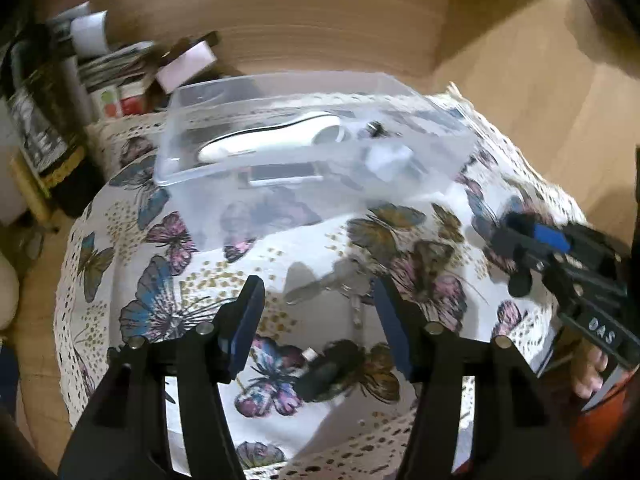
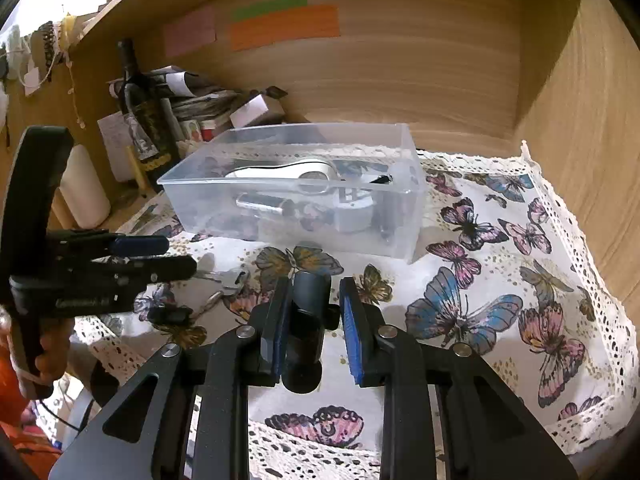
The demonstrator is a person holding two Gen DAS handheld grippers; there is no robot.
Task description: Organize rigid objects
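In the left wrist view, the left gripper (image 1: 320, 312) hangs over a butterfly-print cloth (image 1: 168, 272) with its jaws spread and nothing between the pads. Under the gap lie a bunch of keys (image 1: 340, 284) and, nearer, a small dark object (image 1: 326, 374) with a metal tip. Beyond them stands a clear plastic box (image 1: 280, 152), blurred here, holding a white handled tool (image 1: 276, 136) and other small items. The right gripper (image 1: 532, 248) shows at the right edge, blurred.

In the right wrist view, the right gripper (image 2: 314, 320) has its blue pads drawn in around a black cylinder (image 2: 306, 320), which stands lengthwise between them; the left pad touches it, and a slim gap shows on the right. The clear box (image 2: 304, 188) stands farther back on the cloth (image 2: 500, 280). The keys (image 2: 228, 278) lie to the left, just beside the tips of the left gripper (image 2: 176, 256). A dark wine bottle (image 2: 144, 120) stands at the far left.
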